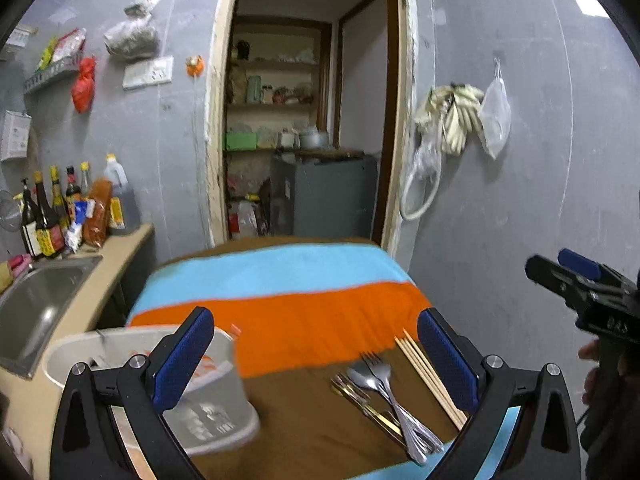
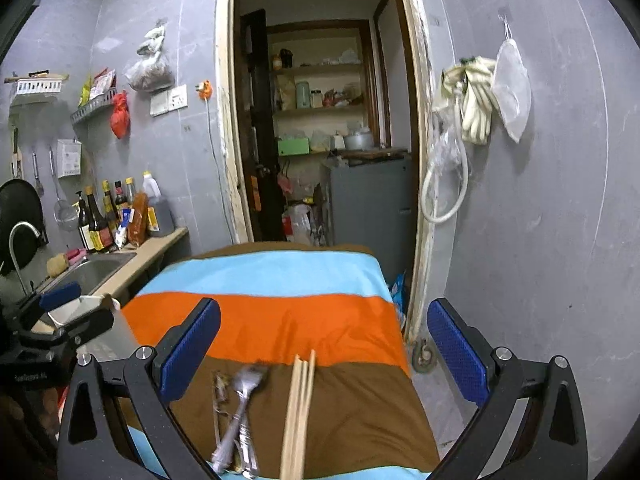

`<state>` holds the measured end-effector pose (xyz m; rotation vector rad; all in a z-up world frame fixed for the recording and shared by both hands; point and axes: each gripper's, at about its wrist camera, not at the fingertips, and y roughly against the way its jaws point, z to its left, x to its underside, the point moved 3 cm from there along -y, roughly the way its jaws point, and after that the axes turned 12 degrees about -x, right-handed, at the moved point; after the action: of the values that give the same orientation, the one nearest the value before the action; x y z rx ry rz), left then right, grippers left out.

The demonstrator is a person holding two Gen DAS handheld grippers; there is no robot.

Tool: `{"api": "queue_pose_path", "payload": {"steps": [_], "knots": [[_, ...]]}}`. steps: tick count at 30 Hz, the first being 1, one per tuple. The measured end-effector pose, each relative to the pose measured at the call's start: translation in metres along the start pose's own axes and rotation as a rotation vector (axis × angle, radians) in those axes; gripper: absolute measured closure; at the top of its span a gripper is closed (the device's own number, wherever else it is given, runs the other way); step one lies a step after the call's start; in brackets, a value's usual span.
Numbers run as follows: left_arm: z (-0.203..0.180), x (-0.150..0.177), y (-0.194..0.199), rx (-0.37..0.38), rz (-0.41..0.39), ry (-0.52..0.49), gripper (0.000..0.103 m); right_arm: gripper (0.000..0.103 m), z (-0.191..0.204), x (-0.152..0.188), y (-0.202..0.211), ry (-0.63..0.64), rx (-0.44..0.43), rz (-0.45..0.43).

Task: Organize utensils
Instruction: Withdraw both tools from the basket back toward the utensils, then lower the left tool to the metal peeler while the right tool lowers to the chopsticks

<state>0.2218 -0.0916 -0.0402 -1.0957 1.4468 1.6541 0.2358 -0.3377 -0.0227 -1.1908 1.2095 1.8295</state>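
Silver forks and spoons (image 1: 390,392) lie in a bundle on the brown band of a striped cloth (image 1: 288,320), with wooden chopsticks (image 1: 430,376) beside them on the right. A grey utensil holder (image 1: 208,404) stands at the cloth's left edge, under my left finger. My left gripper (image 1: 316,360) is open and empty above the cloth. My right gripper (image 2: 324,352) is open and empty above the forks (image 2: 236,412) and chopsticks (image 2: 298,412); it also shows at the right in the left wrist view (image 1: 580,284).
A steel sink (image 1: 36,304) and counter with sauce bottles (image 1: 60,208) stand to the left. A doorway (image 1: 308,120) to a pantry is straight ahead. Gloves and bags (image 1: 460,116) hang on the grey wall at right.
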Motion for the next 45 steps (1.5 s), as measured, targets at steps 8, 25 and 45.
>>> {"api": "queue_pose_path", "payload": {"steps": [8,25,45], "knots": [[-0.026,0.031,-0.028,0.007,0.131,-0.009,0.001,0.002,-0.039,0.033,-0.026,-0.037,-0.030,0.089],[-0.034,0.084,-0.107,-0.006,0.455,0.066,0.041,0.063,-0.054,0.117,-0.129,-0.133,-0.197,0.393],[-0.036,0.098,-0.139,0.049,0.593,0.186,0.071,0.069,-0.031,0.127,-0.164,-0.051,-0.277,0.495]]}}
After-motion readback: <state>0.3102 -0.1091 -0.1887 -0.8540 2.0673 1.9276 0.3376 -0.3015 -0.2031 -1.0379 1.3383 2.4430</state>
